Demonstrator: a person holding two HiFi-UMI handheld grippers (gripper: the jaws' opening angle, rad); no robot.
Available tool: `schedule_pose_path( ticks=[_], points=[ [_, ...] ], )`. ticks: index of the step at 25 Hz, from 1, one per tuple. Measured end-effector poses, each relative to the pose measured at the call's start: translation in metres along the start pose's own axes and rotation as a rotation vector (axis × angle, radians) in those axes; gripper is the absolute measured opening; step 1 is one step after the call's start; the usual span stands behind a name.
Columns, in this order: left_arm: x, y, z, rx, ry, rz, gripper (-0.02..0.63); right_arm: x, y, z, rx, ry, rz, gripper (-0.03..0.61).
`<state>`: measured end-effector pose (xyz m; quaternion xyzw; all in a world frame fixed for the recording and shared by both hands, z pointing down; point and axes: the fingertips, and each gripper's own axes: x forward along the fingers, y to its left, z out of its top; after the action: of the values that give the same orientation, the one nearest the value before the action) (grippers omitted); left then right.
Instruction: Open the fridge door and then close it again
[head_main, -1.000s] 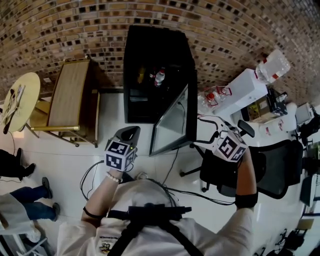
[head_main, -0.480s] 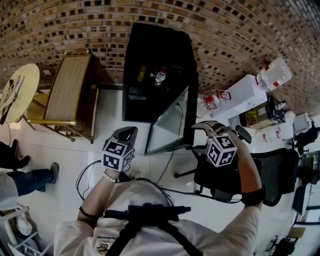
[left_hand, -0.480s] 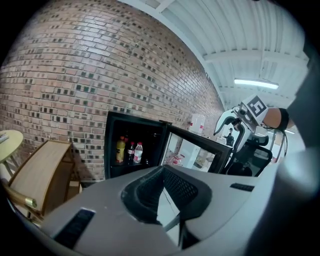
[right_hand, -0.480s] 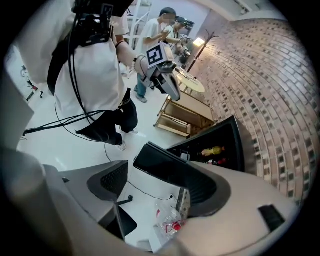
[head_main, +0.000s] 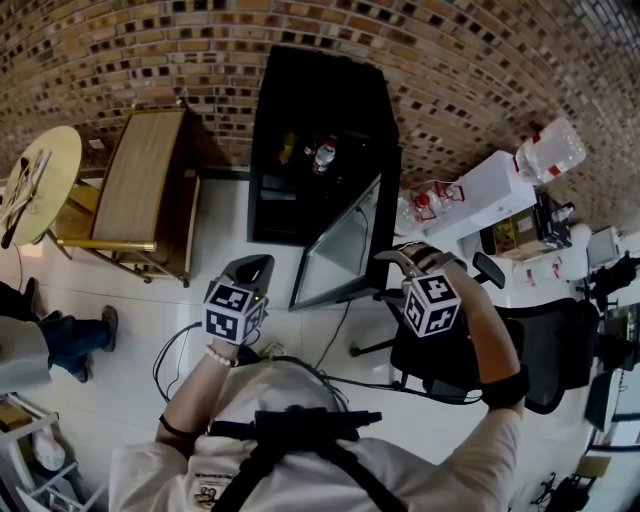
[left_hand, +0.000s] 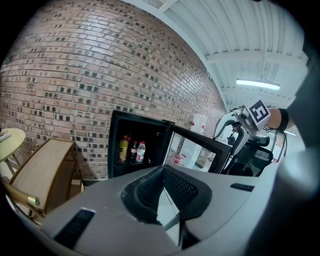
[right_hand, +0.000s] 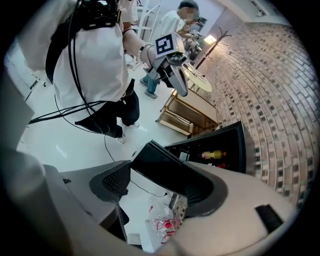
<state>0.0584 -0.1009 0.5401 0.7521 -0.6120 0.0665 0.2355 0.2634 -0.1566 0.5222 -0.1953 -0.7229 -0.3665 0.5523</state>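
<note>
Fridge door upright, swung wide, free edge toward me. My right claw spread, door edge between jaws. My left claw closed, empty.

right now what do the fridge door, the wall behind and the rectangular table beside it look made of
Fridge door: glass pane in a dark frame; it reflects the room.
Wall: matt brick, with mortar lines.
Rectangular table: pale wood or wood-look top, on shiny brass-coloured rails, likely metal.
</note>
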Motion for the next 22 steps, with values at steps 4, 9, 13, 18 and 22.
schedule_pose_path(
  ticks=[4,9,13,18,22],
  points=[
    [-0.006,0.01,0.001,-0.008,-0.004,0.011,0.0,0.005,-0.014,0.016,-0.006,-0.02,-0.004,0.348],
    [-0.021,0.03,0.001,-0.019,-0.01,0.04,0.0,0.016,-0.041,0.044,-0.001,-0.043,-0.039,0.326],
    [-0.033,0.051,0.001,-0.026,-0.009,0.072,0.0,0.031,-0.073,0.069,-0.019,-0.019,-0.088,0.271],
    [-0.046,0.073,0.006,-0.024,-0.008,0.09,0.0,0.05,-0.12,0.096,0.022,-0.006,-0.155,0.234],
    [-0.058,0.097,0.011,-0.026,-0.017,0.12,0.0,0.07,-0.167,0.115,0.057,0.01,-0.209,0.219]
  ],
)
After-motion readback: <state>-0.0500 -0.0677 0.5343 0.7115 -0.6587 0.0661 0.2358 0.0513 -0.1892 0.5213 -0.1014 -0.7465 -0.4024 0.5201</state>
